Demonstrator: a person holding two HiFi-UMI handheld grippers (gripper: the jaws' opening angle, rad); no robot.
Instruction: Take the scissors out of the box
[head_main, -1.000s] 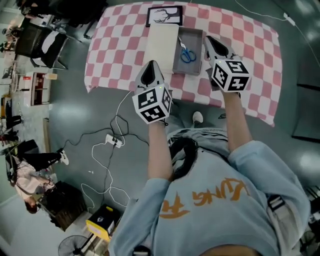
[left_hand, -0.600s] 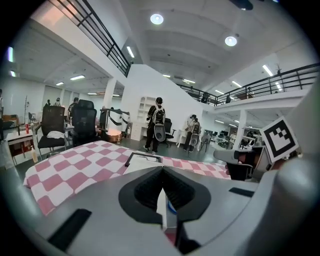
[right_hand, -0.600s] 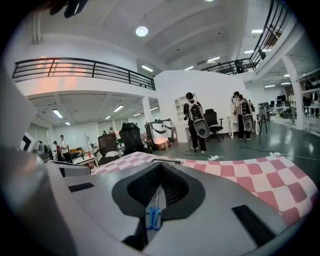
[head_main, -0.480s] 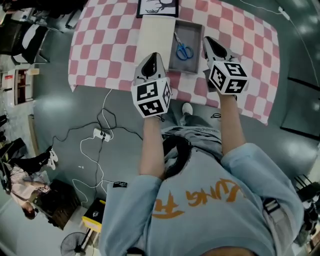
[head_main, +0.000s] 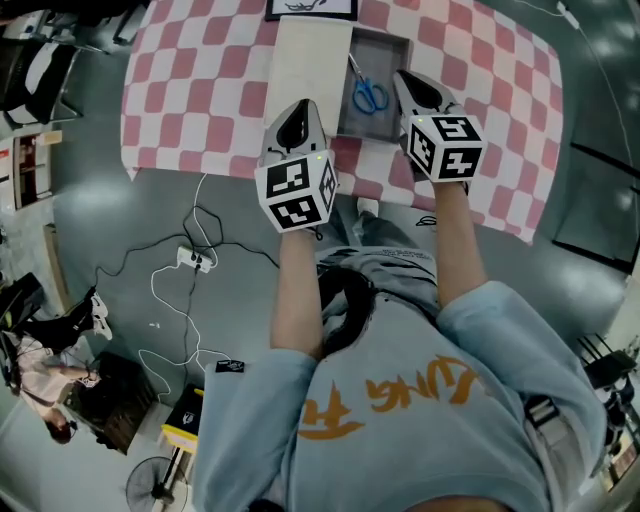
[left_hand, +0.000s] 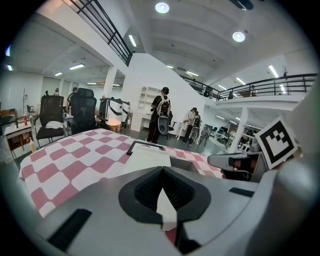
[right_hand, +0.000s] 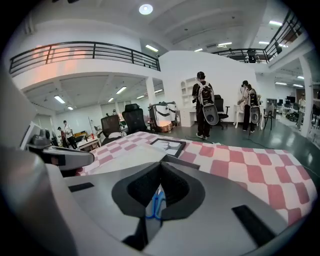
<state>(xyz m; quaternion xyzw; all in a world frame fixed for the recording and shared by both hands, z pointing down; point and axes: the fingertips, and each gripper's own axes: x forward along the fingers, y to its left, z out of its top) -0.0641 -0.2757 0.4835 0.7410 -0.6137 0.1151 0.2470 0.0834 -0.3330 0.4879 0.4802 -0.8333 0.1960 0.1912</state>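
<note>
Blue-handled scissors (head_main: 368, 96) lie inside an open grey box (head_main: 392, 50) on the pink-and-white checked table (head_main: 200, 90). My right gripper (head_main: 408, 82) hovers shut and empty by the box's near right corner. In the right gripper view the scissors (right_hand: 155, 209) show through the slit below its closed jaws (right_hand: 160, 166). My left gripper (head_main: 297, 118) is shut on nothing, over the table's near edge, just left of the box and in front of a white lid (head_main: 305, 55). In the left gripper view the gripper (left_hand: 161, 171) faces the lid (left_hand: 145, 159) and box (left_hand: 189, 164).
A black picture frame (head_main: 311, 8) lies behind the lid. Cables and a power strip (head_main: 190, 258) trail on the floor left of the person's legs. Office chairs (left_hand: 82, 112) stand left of the table, and people with backpacks (right_hand: 206, 105) stand beyond it.
Both grippers have come lower and closer to the table. The right one now sits by the box's near right corner and the left one over the table edge. Both stayed shut.
</note>
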